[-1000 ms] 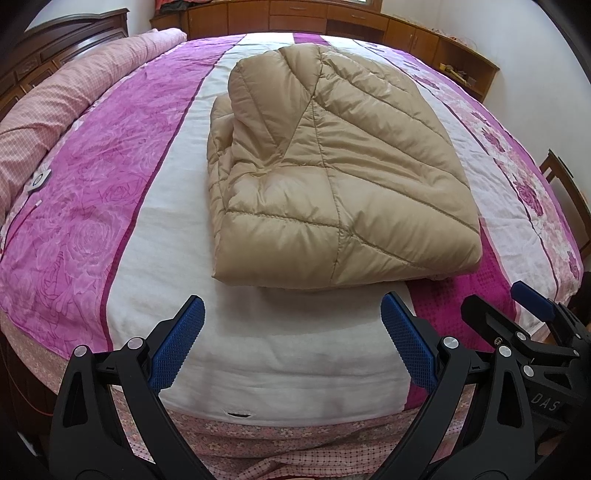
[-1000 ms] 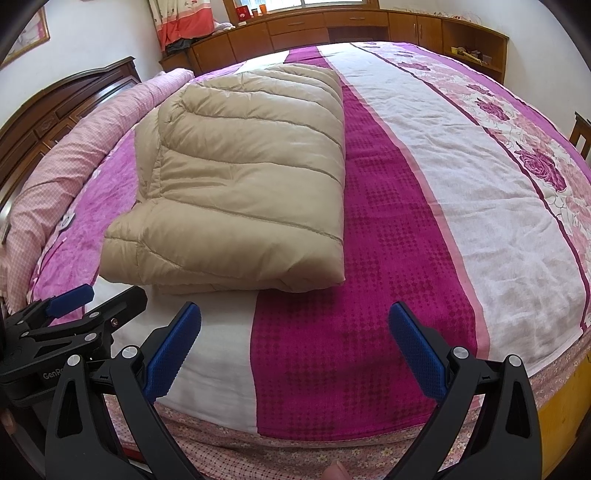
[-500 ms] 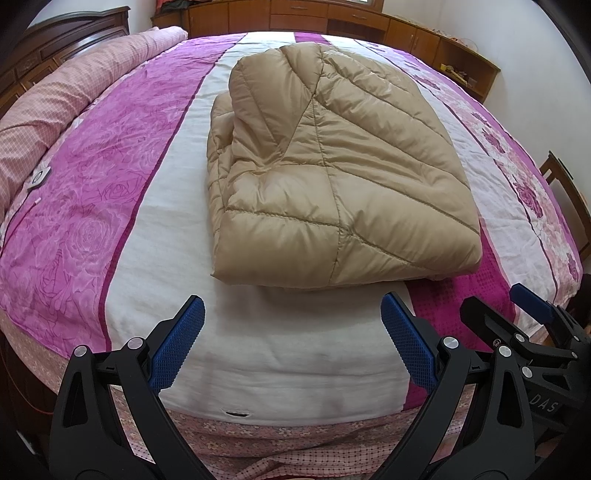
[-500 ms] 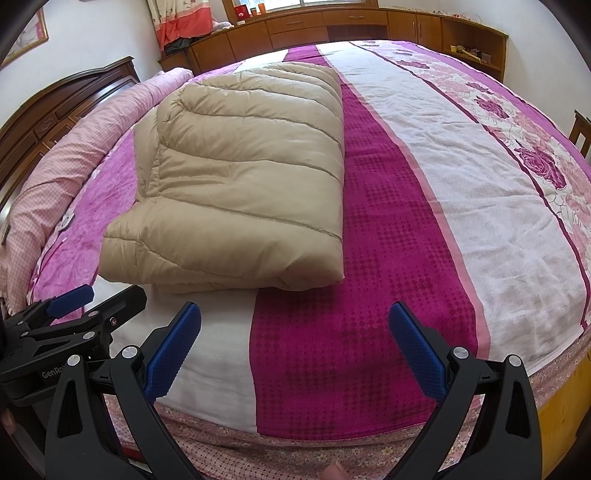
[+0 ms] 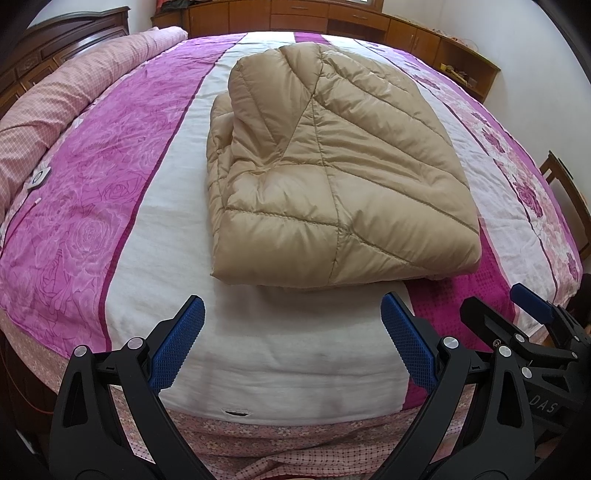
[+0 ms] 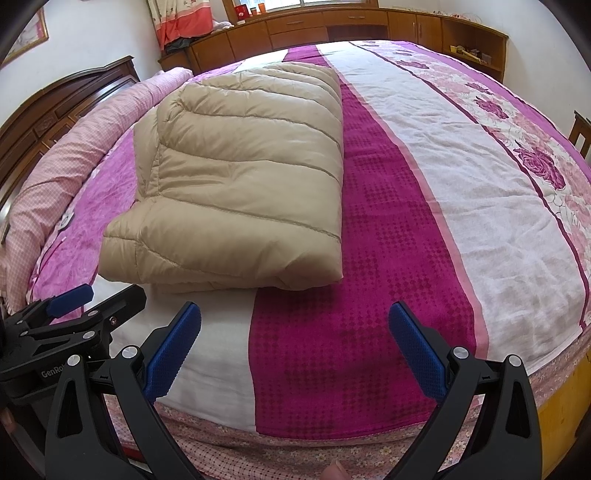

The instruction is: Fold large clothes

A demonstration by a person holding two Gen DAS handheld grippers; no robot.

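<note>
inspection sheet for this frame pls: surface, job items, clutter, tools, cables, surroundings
Surface: bed with a pink, magenta and white striped floral cover; small dark slit near the front edge.
Job's things: tan puffer coat folded into a thick bundle, lying flat mid-bed, nothing touching it.
Clutter: small white tag-like item on the cover at left; rolled pink quilt along the headboard side.
Grippers: left tool open, empty, short of the coat's near edge; right tool open, empty, over the magenta stripe.
Cables: thin orange line at the bed's lower left, possibly a cord.
Surroundings: wooden headboard, cabinets, wooden chair, curtain.
</note>
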